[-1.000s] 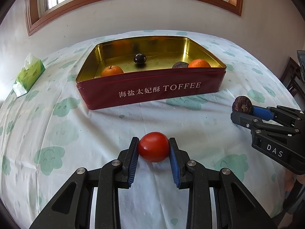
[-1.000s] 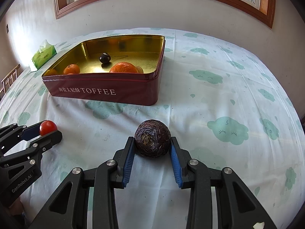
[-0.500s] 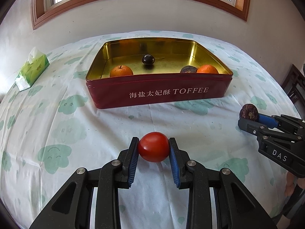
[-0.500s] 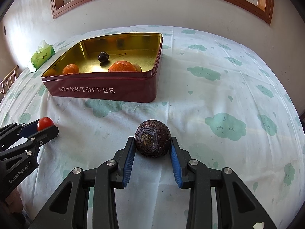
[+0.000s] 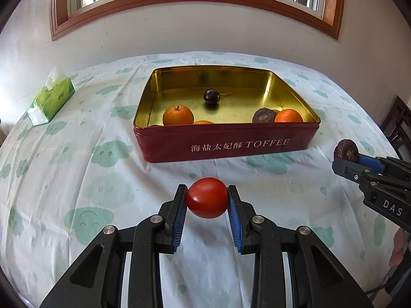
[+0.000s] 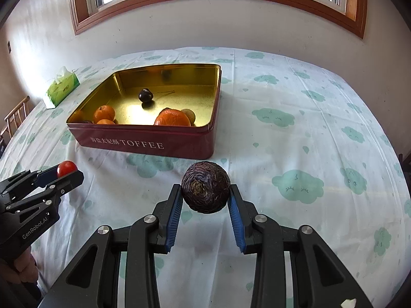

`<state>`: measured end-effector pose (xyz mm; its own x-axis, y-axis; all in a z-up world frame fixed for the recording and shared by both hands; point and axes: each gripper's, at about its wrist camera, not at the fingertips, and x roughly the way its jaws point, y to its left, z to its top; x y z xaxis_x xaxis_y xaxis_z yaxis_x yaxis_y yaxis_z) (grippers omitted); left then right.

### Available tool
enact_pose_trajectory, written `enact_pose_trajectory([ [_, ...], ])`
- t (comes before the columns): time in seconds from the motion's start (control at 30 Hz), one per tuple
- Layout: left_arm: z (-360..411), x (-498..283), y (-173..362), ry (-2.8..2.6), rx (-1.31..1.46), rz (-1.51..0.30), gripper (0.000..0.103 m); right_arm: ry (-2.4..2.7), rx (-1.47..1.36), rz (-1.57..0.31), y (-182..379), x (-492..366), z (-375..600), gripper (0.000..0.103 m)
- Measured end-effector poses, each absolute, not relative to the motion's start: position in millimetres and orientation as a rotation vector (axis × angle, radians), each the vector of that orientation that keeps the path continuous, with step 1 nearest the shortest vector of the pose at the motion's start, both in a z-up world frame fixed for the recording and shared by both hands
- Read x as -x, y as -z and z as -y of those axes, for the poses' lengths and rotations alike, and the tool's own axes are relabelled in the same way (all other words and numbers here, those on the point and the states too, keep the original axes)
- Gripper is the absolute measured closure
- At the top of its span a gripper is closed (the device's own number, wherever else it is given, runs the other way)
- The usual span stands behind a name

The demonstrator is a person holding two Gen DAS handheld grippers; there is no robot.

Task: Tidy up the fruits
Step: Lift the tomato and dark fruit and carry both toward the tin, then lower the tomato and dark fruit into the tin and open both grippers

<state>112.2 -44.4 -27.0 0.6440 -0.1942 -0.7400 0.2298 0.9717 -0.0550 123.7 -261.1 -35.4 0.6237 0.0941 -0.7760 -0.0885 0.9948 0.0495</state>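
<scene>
Our left gripper [image 5: 207,198] pinches a tomato [image 5: 207,197] by its sides and our right gripper [image 6: 205,191] pinches a wrinkled passion fruit [image 6: 205,186], both above the tablecloth short of the tin [image 5: 226,143]. The tomato looks soft and slick; we squeeze gently.

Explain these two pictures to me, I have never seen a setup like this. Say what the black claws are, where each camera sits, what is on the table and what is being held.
The black claws are two hand-held grippers; a person carries one in each hand, and each has a wide-angle camera looking along its jaws. In the left camera's picture, the left gripper is shut on a red tomato. In the right camera's picture, the right gripper is shut on a wrinkled dark purple fruit. Each gripper also shows at the edge of the other's picture. On the cloud-print tablecloth stands an open red toffee tin holding oranges, a small dark round fruit and another wrinkled one. A green tissue pack lies to the left.
</scene>
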Motion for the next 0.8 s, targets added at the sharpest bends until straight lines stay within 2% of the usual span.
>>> enact_pose_trajectory([
  [0.43, 41, -140, -4, 0.217, -0.043, -0.786, 0.071, -0.154, 0.007, -0.837, 4, -152, 243, 0.07],
  [0.8, 45, -179, -17, 0.195, -0.059, -0.76, 0.071, -0.177, 0.013, -0.822, -2, -181, 236, 0.07],
])
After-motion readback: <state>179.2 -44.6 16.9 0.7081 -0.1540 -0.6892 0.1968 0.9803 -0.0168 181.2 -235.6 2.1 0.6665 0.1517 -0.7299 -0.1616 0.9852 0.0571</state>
